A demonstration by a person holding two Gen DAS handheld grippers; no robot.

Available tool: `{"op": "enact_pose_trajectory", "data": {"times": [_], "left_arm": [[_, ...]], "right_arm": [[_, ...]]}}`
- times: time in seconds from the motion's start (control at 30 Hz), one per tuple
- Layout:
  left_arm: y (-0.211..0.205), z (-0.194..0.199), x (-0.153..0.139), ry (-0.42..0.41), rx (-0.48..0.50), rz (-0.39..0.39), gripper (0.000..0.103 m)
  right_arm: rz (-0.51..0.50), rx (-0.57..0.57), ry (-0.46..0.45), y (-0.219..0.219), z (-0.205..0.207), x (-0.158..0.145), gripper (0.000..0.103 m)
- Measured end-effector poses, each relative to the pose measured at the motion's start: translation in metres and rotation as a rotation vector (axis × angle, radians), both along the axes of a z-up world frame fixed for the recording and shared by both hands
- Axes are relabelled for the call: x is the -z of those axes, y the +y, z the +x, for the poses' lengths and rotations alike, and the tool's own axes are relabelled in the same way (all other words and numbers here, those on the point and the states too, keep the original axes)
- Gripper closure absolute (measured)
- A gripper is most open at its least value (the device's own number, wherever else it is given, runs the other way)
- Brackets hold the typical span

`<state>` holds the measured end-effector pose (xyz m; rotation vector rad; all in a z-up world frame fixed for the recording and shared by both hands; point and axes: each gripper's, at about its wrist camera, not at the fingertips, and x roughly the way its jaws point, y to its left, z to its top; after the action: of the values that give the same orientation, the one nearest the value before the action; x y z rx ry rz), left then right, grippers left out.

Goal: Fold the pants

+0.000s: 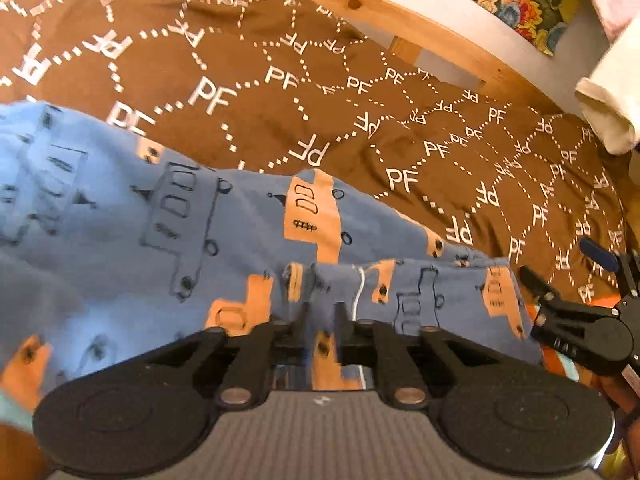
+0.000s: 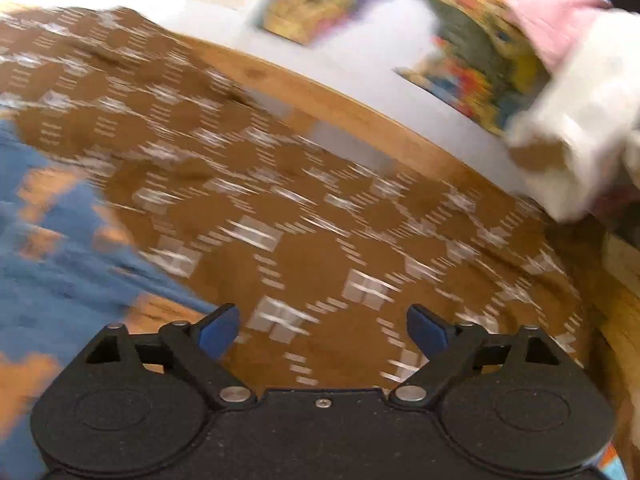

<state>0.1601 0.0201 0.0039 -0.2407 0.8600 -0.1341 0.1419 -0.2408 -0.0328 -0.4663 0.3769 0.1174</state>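
Note:
Blue pants (image 1: 140, 220) printed with orange trucks lie across a brown bedspread (image 1: 280, 60) marked with white PF letters. In the left wrist view my left gripper (image 1: 322, 314) sits at the near edge of the pants, beside a white drawstring (image 1: 360, 288). Its fingers (image 1: 341, 312) stand slightly apart, with a fold of the blue cloth lying between them. My right gripper (image 1: 564, 266) is just past the pants' right end, wide open over the bedspread. In the blurred right wrist view the right gripper (image 2: 324, 332) holds nothing between its blue pads (image 2: 220, 332), and the pants (image 2: 60, 260) lie to its left.
A wooden bed frame (image 1: 360, 12) runs along the far edge of the bedspread, with a pale wall behind it. A white cloth (image 1: 608, 108) hangs in at the right, below a colourful flowered cushion (image 1: 532, 4) and something pink (image 2: 560, 20).

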Motion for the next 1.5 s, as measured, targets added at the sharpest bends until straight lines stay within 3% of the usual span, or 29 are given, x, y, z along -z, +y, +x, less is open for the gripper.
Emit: {"op": "enact_pose_trajectory", "data": {"times": [0.1, 0.13, 0.2, 0.23, 0.33, 0.4, 0.5, 0.6, 0.8, 0.9, 1.07, 1.17, 1.37, 1.5], "left_arm": [[0.0, -0.023, -0.007, 0.007, 0.005, 0.096, 0.064], [-0.003, -0.029, -0.006, 0.018, 0.006, 0.154, 0.061], [-0.005, -0.04, -0.001, 0.028, 0.008, 0.225, 0.042], [-0.004, -0.043, 0.002, 0.035, 0.005, 0.243, 0.04], [-0.001, -0.048, 0.006, 0.036, -0.004, 0.246, 0.034], [-0.002, -0.044, 0.005, 0.045, -0.003, 0.258, 0.02], [-0.001, -0.042, 0.007, 0.06, -0.029, 0.268, 0.009], [0.001, -0.045, 0.006, 0.062, -0.036, 0.249, 0.002], [0.008, -0.054, -0.004, 0.058, -0.056, 0.231, 0.0], [0.019, -0.069, -0.02, -0.004, -0.091, 0.257, 0.0], [0.051, -0.091, -0.043, -0.13, -0.235, 0.349, 0.0], [0.078, -0.088, -0.05, -0.132, -0.336, 0.371, 0.0], [0.125, -0.079, -0.053, -0.188, -0.464, 0.205, 0.0], [0.13, -0.073, -0.053, -0.23, -0.473, 0.168, 0.001]], "right_arm": [[0.002, -0.145, 0.081, 0.023, -0.022, -0.002, 0.007], [0.003, -0.16, 0.11, 0.029, -0.027, -0.003, 0.007], [0.028, -0.187, 0.142, 0.035, -0.039, -0.006, 0.004], [0.035, -0.205, 0.149, 0.037, -0.044, -0.007, 0.001], [-0.026, -0.237, 0.174, 0.048, -0.045, 0.001, 0.001], [-0.041, -0.245, 0.226, 0.049, -0.035, 0.011, 0.001], [0.105, -0.204, 0.306, 0.036, -0.025, 0.011, 0.001], [0.123, -0.197, 0.322, 0.033, -0.025, 0.008, 0.001], [0.062, -0.227, 0.219, 0.042, -0.038, -0.001, 0.001], [0.085, -0.255, 0.173, 0.044, -0.041, -0.005, 0.001], [0.106, -0.279, 0.168, 0.051, -0.042, -0.005, 0.001], [0.107, -0.29, 0.177, 0.056, -0.041, -0.002, 0.001], [0.107, -0.315, 0.19, 0.064, -0.041, 0.003, 0.001], [0.1, -0.315, 0.173, 0.066, -0.044, 0.003, 0.001]]}}
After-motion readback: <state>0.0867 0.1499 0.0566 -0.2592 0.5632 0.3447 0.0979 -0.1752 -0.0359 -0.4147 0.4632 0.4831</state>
